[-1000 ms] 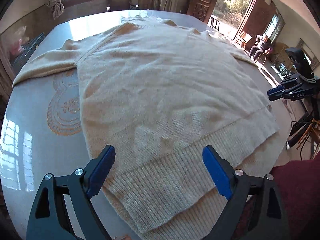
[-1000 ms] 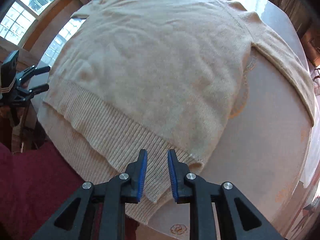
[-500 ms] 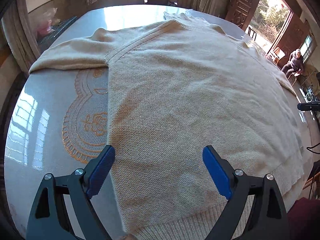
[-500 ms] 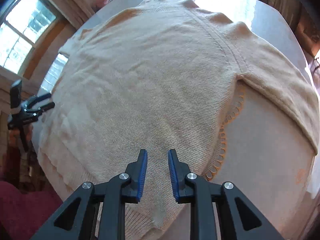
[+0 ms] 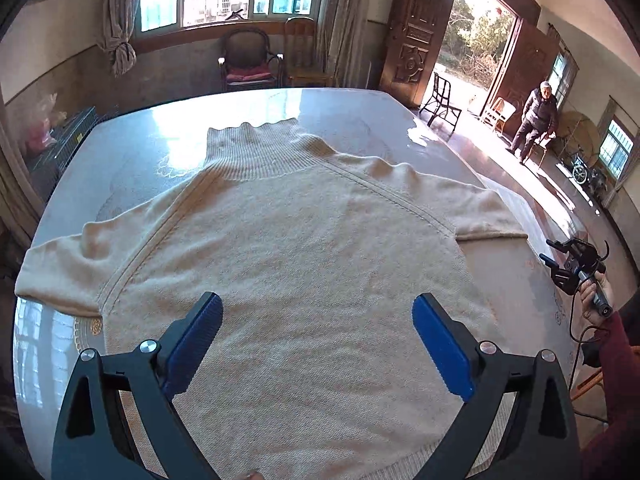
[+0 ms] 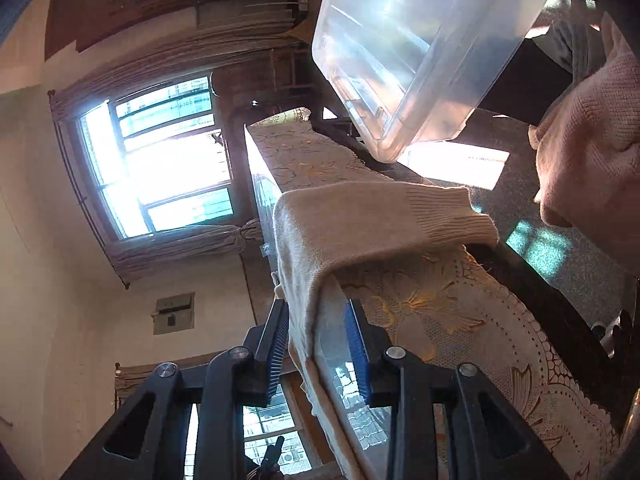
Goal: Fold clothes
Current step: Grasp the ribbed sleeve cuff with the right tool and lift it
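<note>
A cream knit sweater [image 5: 304, 248] lies spread flat on the table [image 5: 360, 108], collar at the far side and a sleeve out to each side. My left gripper [image 5: 318, 304] hovers above its body; the jaws are opening wide and nothing is between them. Held in a hand with a red sleeve, my right gripper [image 5: 547, 251] is at the table's right edge. In the right wrist view it [image 6: 316, 312] is rolled on its side, jaws opening. The hanging sleeve [image 6: 320, 240] and the table edge sit between its fingers without being pinched. The cuff [image 6: 440, 216] rests on the tabletop.
A clear plastic box [image 6: 420, 40] stands on the table beyond the cuff, on a lace cloth [image 6: 440, 320]. More cream knit fabric [image 6: 592, 140] bulges at the right. Chairs [image 5: 248, 60] line the far wall, and a person [image 5: 536, 120] walks by the open door.
The left gripper rose and pulled back, so the whole sweater now shows, and it opened slightly. The right gripper swung off the sweater's body to the sleeve at the table edge, rolled sideways and widened.
</note>
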